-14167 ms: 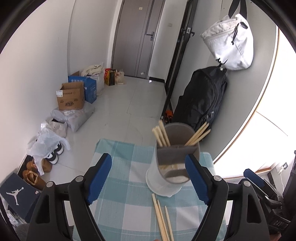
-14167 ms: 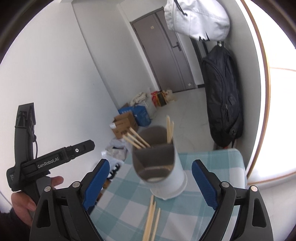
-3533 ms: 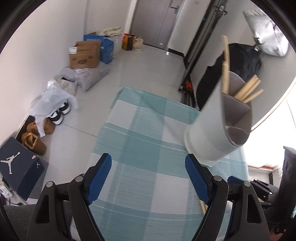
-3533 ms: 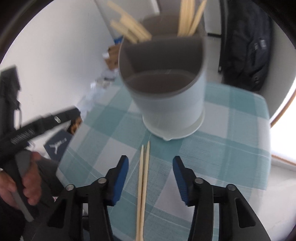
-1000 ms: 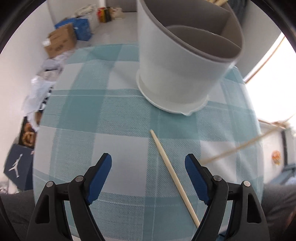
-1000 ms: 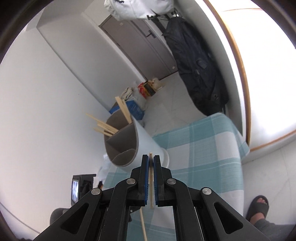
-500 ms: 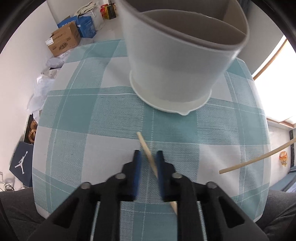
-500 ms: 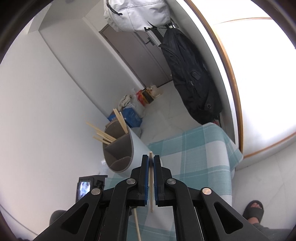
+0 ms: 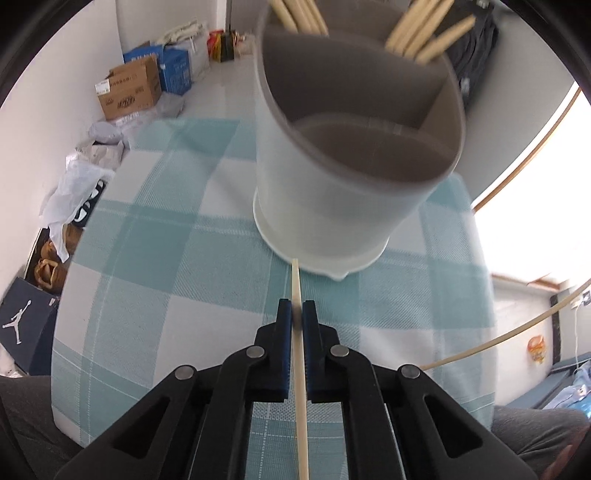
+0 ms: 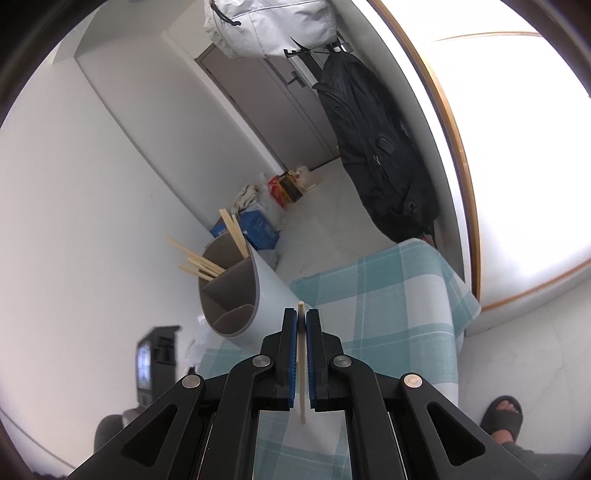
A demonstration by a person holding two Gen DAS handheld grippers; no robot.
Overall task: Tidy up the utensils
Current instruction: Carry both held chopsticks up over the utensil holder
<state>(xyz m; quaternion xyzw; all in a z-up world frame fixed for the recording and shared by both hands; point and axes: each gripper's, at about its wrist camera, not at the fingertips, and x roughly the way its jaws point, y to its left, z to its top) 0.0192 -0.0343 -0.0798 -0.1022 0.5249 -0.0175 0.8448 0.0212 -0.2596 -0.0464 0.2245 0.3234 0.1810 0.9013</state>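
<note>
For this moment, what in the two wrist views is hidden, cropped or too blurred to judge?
- Left wrist view: the chopstick in the left gripper runs off the bottom edge, so its near end is unseen.
- Left wrist view: the utensil holder is motion-blurred; its top is cropped, hiding the stored chopsticks' tips.
- Right wrist view: the right gripper covers the middle of its chopstick.
- Right wrist view: the holder's compartment floors are out of sight.

The tablecloth (image 9: pixel 177 258) is a teal-and-white check. The utensil holder (image 9: pixel 332 206) is white outside and grey-brown inside, and the chopsticks (image 9: pixel 424 33) in it are pale wood. Both grippers' pads (image 9: pixel 283 347) are blue on black arms. A black backpack (image 10: pixel 373 147) hangs under a white bag (image 10: pixel 273 26).
</note>
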